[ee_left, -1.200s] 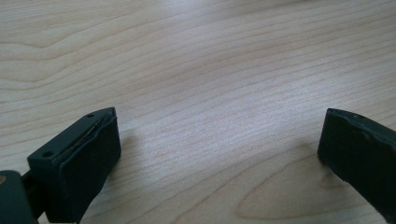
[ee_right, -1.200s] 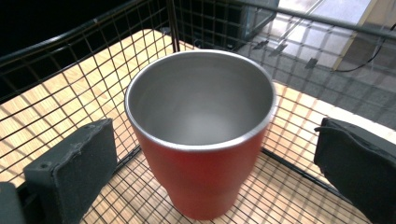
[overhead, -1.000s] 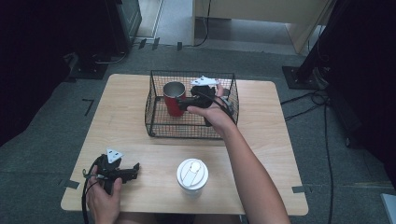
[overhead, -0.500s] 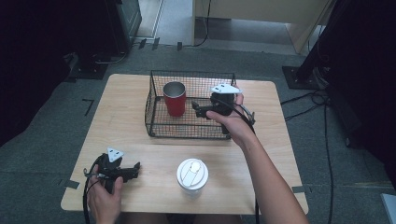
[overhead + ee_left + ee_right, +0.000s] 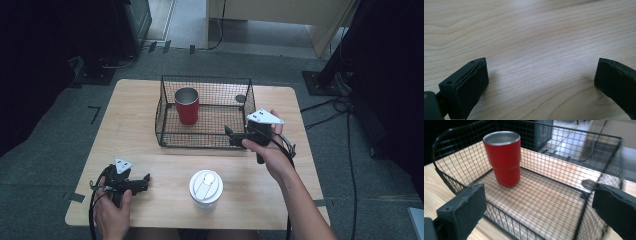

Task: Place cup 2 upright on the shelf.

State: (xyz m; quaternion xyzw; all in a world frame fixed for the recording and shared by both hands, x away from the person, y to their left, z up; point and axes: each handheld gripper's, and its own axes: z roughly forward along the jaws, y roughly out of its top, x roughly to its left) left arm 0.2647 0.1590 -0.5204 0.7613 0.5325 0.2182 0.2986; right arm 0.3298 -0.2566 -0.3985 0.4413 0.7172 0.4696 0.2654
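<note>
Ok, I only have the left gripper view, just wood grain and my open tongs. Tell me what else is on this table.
Observer: A black wire basket sits at the far middle of the table, with a red cup standing upright inside it.
Operator: Give me the other tongs.
Observer: The right tongs are open at the basket's near right corner, pointing toward the cup, holding nothing.
Operator: Report anything near me.
Observer: A white lidded cup stands near the front edge, to the right of your left tongs.
</note>
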